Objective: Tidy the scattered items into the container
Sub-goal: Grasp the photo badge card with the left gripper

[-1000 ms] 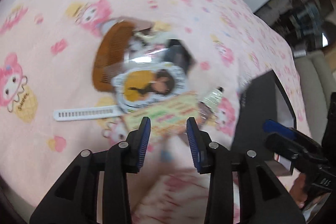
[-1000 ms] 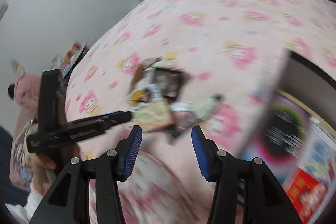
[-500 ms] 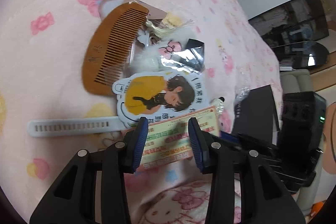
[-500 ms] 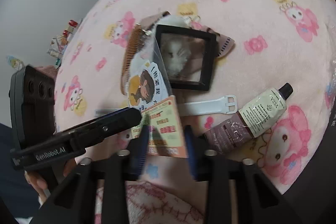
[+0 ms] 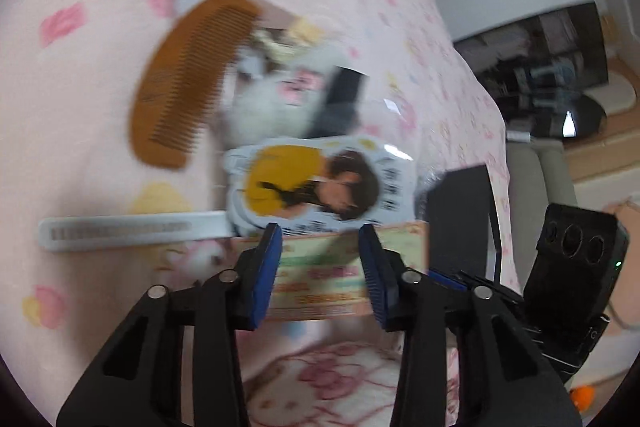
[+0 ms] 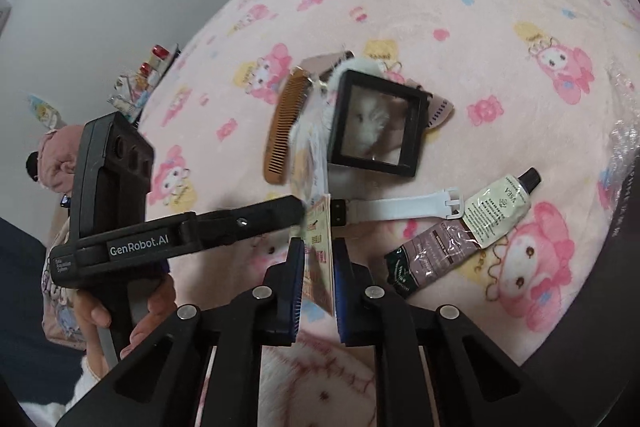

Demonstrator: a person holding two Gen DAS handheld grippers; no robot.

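My right gripper (image 6: 318,247) is shut on a green and pink printed card (image 6: 320,267), which stands on edge between its blue pads. My left gripper (image 5: 320,239) hovers over the same card (image 5: 320,267); its jaws are closing, but the pads do not press it. From the right wrist view, the left gripper's tip (image 6: 294,209) meets the card's far edge. Beyond the card lie a cartoon figure cutout (image 5: 316,187), a brown comb (image 5: 188,79), a white strap (image 6: 400,207), a black framed box (image 6: 376,123) and a cream tube (image 6: 480,223). The black container (image 5: 460,211) stands at the right.
Everything rests on a pink cartoon-print blanket (image 6: 460,7) over a bed. A white fluffy thing (image 5: 260,107) sits by the comb. A person's hand (image 6: 120,311) holds the left gripper's handle. A grey wall and small clutter (image 6: 140,83) lie beyond the bed's far left.
The right jaws have shut on the printed card, and it now stands on edge instead of lying flat. The left gripper has dipped closer to the card.
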